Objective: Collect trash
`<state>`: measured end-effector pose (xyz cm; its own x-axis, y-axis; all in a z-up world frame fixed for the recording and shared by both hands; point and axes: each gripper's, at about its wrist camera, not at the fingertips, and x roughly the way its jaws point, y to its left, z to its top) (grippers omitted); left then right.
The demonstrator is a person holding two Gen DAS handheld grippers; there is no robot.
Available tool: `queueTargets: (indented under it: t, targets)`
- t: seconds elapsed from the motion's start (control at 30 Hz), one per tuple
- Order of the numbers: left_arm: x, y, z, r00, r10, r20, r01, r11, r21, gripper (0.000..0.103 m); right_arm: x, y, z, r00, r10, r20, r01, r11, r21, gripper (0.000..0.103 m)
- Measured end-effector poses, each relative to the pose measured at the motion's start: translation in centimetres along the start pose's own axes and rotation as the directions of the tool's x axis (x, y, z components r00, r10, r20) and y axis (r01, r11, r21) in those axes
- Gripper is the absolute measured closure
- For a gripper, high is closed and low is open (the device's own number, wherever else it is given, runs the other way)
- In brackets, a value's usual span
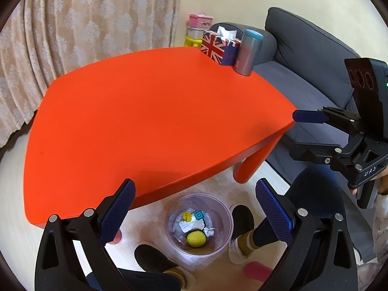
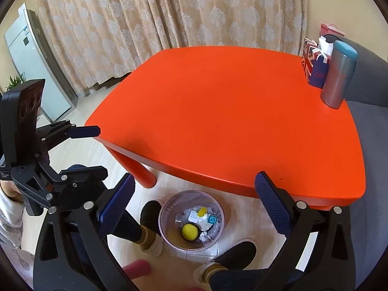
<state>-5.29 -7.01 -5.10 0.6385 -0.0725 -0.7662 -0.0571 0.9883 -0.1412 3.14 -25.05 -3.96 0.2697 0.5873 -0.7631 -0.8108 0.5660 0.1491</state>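
Note:
A clear pinkish trash bin (image 1: 224, 236) (image 2: 167, 228) stands on the floor by the near edge of the orange table (image 1: 145, 116) (image 2: 230, 111). It holds crumpled paper, a yellow ball (image 1: 196, 238) (image 2: 189, 231) and small bits of trash. My left gripper (image 1: 195, 207) is open and empty, held above the bin; it also shows in the right wrist view (image 2: 95, 150). My right gripper (image 2: 195, 198) is open and empty above the bin too; it shows at the right of the left wrist view (image 1: 294, 133).
A Union Jack tissue box (image 1: 215, 46) (image 2: 312, 65) and a grey tumbler (image 1: 247, 52) (image 2: 339, 72) stand at the table's far corner. A grey sofa (image 1: 315, 68) is beside the table. The person's feet (image 1: 240, 232) (image 2: 150, 223) flank the bin. Curtains (image 2: 169, 12) hang behind.

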Motion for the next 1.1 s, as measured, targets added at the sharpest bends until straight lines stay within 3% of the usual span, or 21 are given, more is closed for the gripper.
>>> queueTargets:
  t: [0.33, 0.8, 1.1]
  targets:
    - [-1.2, 2.0, 1.7, 0.999, 0.034, 0.042, -0.033, 0.999, -0.033, 0.007, 0.0, 0.2, 2.2, 1.0, -0.009, 0.003, 0.009, 1.0, -0.014, 0.003]
    - [-2.5, 5.9, 6.2, 0.985, 0.121, 0.119, -0.114, 0.991, -0.066, 0.007, -0.1, -1.3, 8.0, 0.991, -0.106, 0.084, 0.109, 0.994, -0.024, 0.003]
    - [-1.8, 7.3, 8.3, 0.975, 0.175, 0.135, -0.165, 0.983, -0.083, 0.006, 0.8, -2.1, 10.6, 0.986, -0.119, 0.113, 0.124, 0.992, -0.037, 0.003]
